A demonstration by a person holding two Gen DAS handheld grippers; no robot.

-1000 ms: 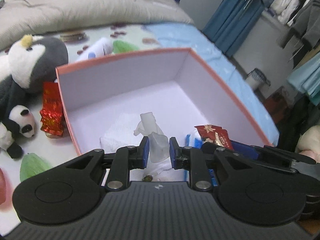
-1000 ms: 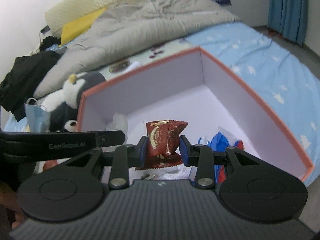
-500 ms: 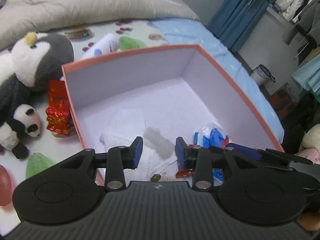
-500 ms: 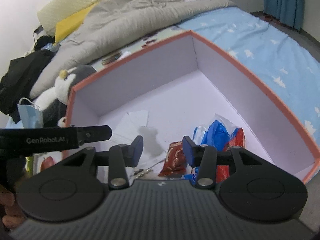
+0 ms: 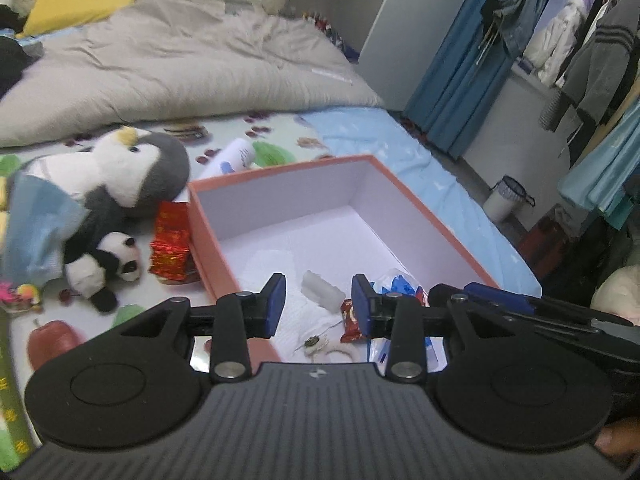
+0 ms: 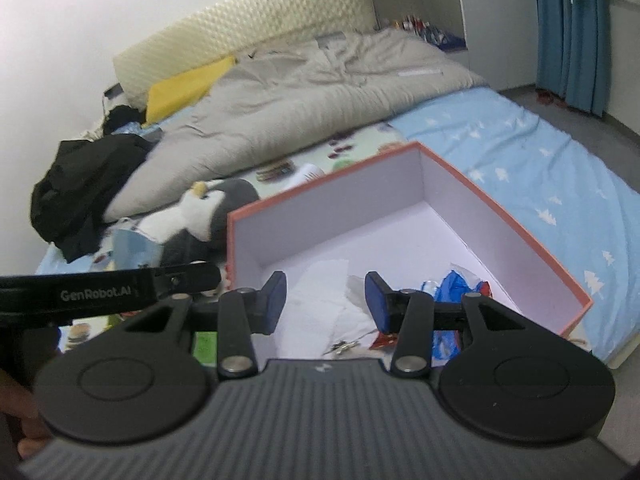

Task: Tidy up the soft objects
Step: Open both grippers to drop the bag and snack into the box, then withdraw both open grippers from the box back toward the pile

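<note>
An orange box [image 5: 280, 172] with a white inside lies on the bed. Inside it are a white translucent soft piece [image 5: 322, 291], a red snack packet [image 5: 352, 320], a blue wrapper [image 5: 400, 284] and white tissue [image 6: 320, 300]. My left gripper [image 5: 318, 308] hangs open above the box's near edge, holding nothing. Beside it, my right gripper [image 6: 326, 302] is also open and empty over the box [image 6: 320, 184]. Left of the box are a penguin plush [image 5: 132, 172], a small panda plush [image 5: 108, 264], red packets [image 5: 170, 248] and a blue face mask [image 5: 36, 228].
A grey duvet [image 5: 180, 64] and a yellow pillow [image 5: 76, 4] fill the bed's far end. Black clothing [image 6: 84, 184] is heaped at the left. A white tube [image 5: 234, 158] lies behind the box. Blue curtains [image 5: 452, 80], hanging clothes and a bin [image 5: 506, 200] stand beyond the bed's right edge.
Both grippers opened: the left let go of the white translucent piece, the right of the red packet, and both now lie in the box. Both grippers have risen and drawn back.
</note>
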